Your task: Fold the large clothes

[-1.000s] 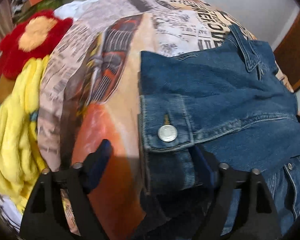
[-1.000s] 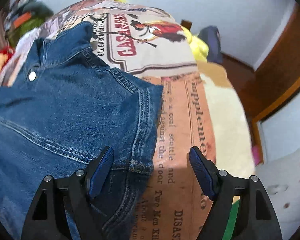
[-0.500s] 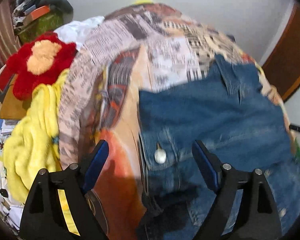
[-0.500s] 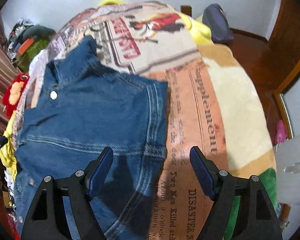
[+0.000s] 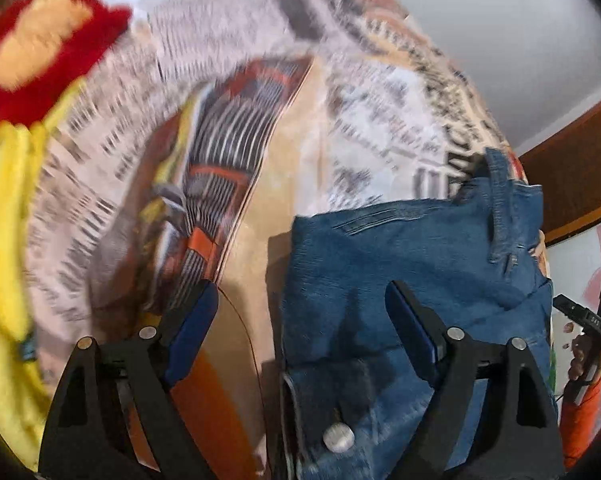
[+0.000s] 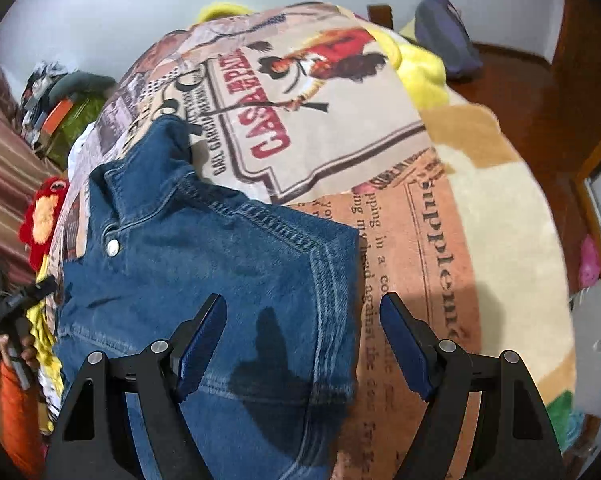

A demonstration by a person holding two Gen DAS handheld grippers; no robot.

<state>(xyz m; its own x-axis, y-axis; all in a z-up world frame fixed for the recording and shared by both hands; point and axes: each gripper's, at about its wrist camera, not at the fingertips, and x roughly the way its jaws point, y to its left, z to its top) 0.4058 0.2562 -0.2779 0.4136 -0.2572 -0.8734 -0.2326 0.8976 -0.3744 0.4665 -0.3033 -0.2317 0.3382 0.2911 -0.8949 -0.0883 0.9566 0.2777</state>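
Printed blanket point(image 6: 400, 208); denim jacket point(image 6: 220, 280) flat beneath both gaping grippers.

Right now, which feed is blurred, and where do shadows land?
Left wrist view: motion-smeared bedspread, soft denim jacket. Right wrist view: sharp, the right claw casting a dark shadow on the jacket; both bend at fisheye edges.

Left wrist view: heavy motion blur, worst on the far printed blanket point(image 5: 228, 128). Right wrist view sharper, evenly lit. Gripper shadows fall on the denim jacket point(image 6: 204, 280) near the fingers. Strong fisheye bending, dark vignette at corners.
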